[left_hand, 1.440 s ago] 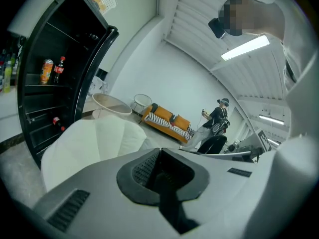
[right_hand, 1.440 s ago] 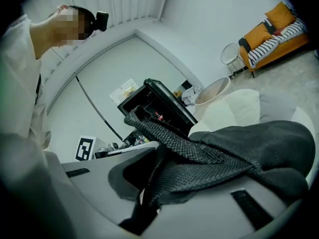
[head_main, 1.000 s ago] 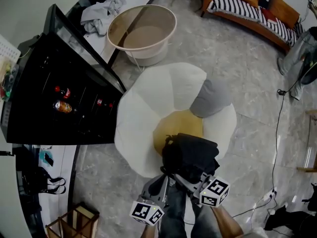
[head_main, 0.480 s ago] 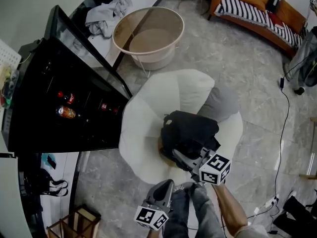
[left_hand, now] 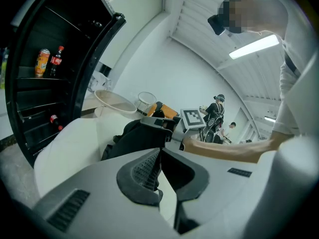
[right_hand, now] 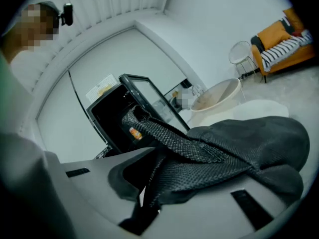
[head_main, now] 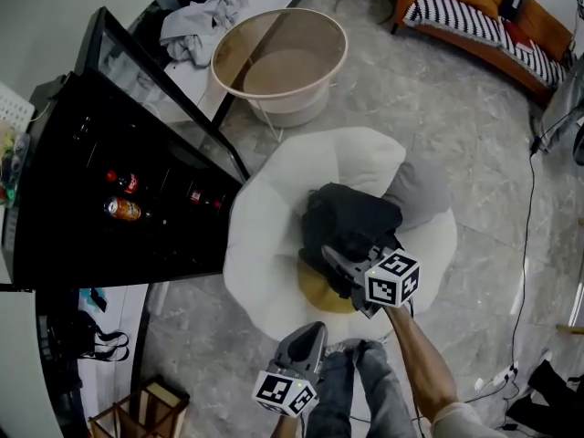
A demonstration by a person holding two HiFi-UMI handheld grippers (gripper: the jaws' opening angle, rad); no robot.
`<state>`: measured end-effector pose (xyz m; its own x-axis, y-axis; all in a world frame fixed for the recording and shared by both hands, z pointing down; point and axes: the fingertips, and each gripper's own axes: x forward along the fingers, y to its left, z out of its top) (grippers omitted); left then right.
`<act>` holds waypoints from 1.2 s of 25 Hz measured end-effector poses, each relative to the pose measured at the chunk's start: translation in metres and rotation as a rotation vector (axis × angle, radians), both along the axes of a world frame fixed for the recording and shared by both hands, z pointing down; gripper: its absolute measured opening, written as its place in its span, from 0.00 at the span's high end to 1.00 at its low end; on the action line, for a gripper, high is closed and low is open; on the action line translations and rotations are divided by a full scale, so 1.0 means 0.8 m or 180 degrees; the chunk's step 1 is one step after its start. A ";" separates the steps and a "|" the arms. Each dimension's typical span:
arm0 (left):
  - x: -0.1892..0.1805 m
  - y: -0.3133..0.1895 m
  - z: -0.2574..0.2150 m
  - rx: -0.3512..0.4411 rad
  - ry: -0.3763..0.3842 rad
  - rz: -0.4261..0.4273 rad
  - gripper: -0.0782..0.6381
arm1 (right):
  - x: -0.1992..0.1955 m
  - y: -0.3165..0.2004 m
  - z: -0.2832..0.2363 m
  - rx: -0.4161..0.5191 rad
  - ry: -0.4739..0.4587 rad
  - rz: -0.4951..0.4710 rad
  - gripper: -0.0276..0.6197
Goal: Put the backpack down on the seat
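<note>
The black backpack (head_main: 351,219) lies over the middle of the white beanbag seat (head_main: 265,235), partly covering its yellow centre and touching the grey cushion (head_main: 422,190). My right gripper (head_main: 336,261) is shut on a woven strap of the backpack (right_hand: 249,143), which runs out between its jaws (right_hand: 152,176). My left gripper (head_main: 315,331) hangs back at the seat's near edge, apart from the bag. Its jaws are shut on nothing (left_hand: 160,152), with the backpack (left_hand: 134,136) and the seat (left_hand: 75,138) ahead of them.
A black glass-door fridge (head_main: 119,190) with drinks stands left of the seat. Beyond it are a round beige tub (head_main: 278,57) and a striped sofa (head_main: 474,21). A cable (head_main: 527,208) runs across the floor on the right. The person's legs (head_main: 356,391) are below.
The right gripper has carried the backpack from the seat's near edge further onto its middle. The left gripper has stayed back near the legs, so the gap between the two grew.
</note>
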<state>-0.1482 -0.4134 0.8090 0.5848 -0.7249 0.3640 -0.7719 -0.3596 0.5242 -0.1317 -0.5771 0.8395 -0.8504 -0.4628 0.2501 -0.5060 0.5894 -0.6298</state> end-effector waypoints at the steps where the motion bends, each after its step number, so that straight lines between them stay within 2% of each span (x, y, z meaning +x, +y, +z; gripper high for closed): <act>1: 0.002 -0.004 0.005 -0.0014 -0.0008 0.0016 0.84 | 0.001 0.000 0.018 -0.0094 -0.0003 0.0032 0.88; 2: 0.005 -0.008 0.010 -0.0023 -0.0011 0.0029 0.84 | 0.001 0.001 0.034 -0.0134 0.0021 0.0036 0.88; 6: 0.010 -0.028 0.021 -0.0004 -0.0008 0.0078 0.84 | -0.010 0.001 0.058 0.0031 0.0149 -0.0039 0.88; 17: 0.013 -0.028 0.020 -0.0023 0.0015 0.0114 0.84 | -0.002 0.004 0.076 -0.0060 0.0226 0.0135 0.88; 18: 0.014 -0.028 0.020 -0.0017 0.0012 0.0120 0.84 | -0.001 0.005 0.077 -0.0044 0.0236 0.0136 0.83; 19: 0.014 -0.028 0.019 -0.0010 0.0012 0.0123 0.84 | -0.001 0.006 0.078 -0.0020 0.0253 0.0140 0.74; 23: 0.018 -0.025 0.018 -0.0008 0.0024 0.0149 0.84 | 0.012 0.008 0.087 0.0060 0.0363 0.0275 0.59; 30: 0.031 -0.018 0.014 0.0020 0.0040 0.0196 0.84 | 0.049 0.032 0.105 -0.0022 0.0565 0.0394 0.57</act>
<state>-0.1237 -0.4275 0.8204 0.6329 -0.6896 0.3519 -0.7416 -0.4095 0.5313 -0.0928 -0.5519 0.9236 -0.7295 -0.5587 0.3946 -0.6776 0.5118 -0.5281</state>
